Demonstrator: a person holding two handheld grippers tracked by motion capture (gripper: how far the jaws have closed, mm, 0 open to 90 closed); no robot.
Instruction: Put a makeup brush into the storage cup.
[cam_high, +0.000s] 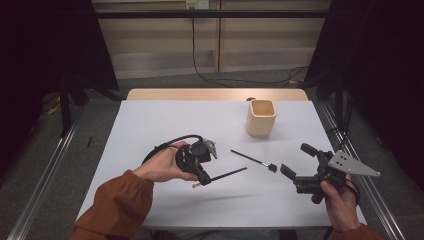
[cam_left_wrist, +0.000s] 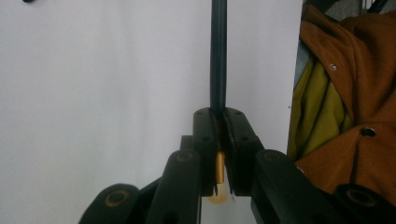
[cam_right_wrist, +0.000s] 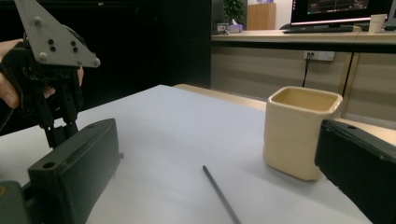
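The white matte surface (cam_high: 150, 125) carries a square, cream-coloured cup (cam_high: 261, 117) with rounded corners at its far right, and a thin black brush (cam_high: 254, 160) lies flat near it, between the two grippers. The right gripper (cam_high: 299, 161) hovers just right of that brush with its blocky black fingers (cam_right_wrist: 77, 161) spread wide apart. The left gripper (cam_high: 204, 176) has its fingers (cam_left_wrist: 205, 140) clamped on a slim dark brush handle (cam_left_wrist: 218, 56), whose rod juts straight out beyond them while a gold-coloured end shows behind.
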